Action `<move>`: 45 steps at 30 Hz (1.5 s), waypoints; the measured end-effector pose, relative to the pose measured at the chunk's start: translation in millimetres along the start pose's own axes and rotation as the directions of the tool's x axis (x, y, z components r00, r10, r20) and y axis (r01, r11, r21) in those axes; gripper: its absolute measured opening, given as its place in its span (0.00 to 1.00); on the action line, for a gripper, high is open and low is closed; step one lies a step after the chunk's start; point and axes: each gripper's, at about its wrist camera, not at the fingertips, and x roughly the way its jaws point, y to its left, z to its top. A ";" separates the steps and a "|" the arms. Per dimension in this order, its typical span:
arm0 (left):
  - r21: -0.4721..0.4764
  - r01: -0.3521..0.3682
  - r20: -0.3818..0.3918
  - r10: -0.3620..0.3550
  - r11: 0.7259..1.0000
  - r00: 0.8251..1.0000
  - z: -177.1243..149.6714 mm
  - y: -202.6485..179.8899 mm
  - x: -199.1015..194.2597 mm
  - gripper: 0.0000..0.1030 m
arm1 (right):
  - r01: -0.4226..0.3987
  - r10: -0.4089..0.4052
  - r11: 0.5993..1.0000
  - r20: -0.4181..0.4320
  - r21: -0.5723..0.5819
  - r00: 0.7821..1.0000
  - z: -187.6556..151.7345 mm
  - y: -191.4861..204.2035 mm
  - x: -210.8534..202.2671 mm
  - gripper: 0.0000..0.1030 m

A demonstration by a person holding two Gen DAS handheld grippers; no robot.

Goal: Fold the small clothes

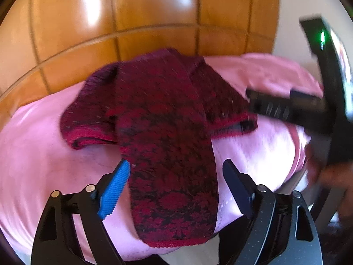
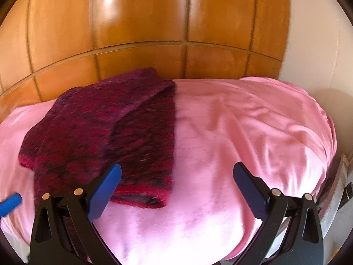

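Observation:
A dark red and black patterned knit garment (image 1: 161, 119) lies partly folded on a pink cloth, with one long strip reaching toward the near edge. My left gripper (image 1: 176, 167) is open and empty, its fingers on either side of that strip, just above it. My right gripper (image 1: 271, 108) shows in the left wrist view at the garment's right edge. In the right wrist view the garment (image 2: 103, 128) lies to the left, and my right gripper (image 2: 176, 172) is open and empty over the pink cloth. A blue fingertip (image 2: 10, 203) of the left gripper shows at the left edge.
The pink cloth (image 2: 242, 132) covers a small raised surface with rounded edges. A glossy wooden panelled wall (image 2: 143, 33) stands close behind it. A white wall (image 2: 313, 44) is at the right.

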 end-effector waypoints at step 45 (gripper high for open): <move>-0.676 -0.386 -0.080 0.458 0.627 0.885 105.7 427.3 34.6 0.69 | -0.498 0.512 0.856 -0.089 0.137 0.854 153.0 47.1 86.5 0.11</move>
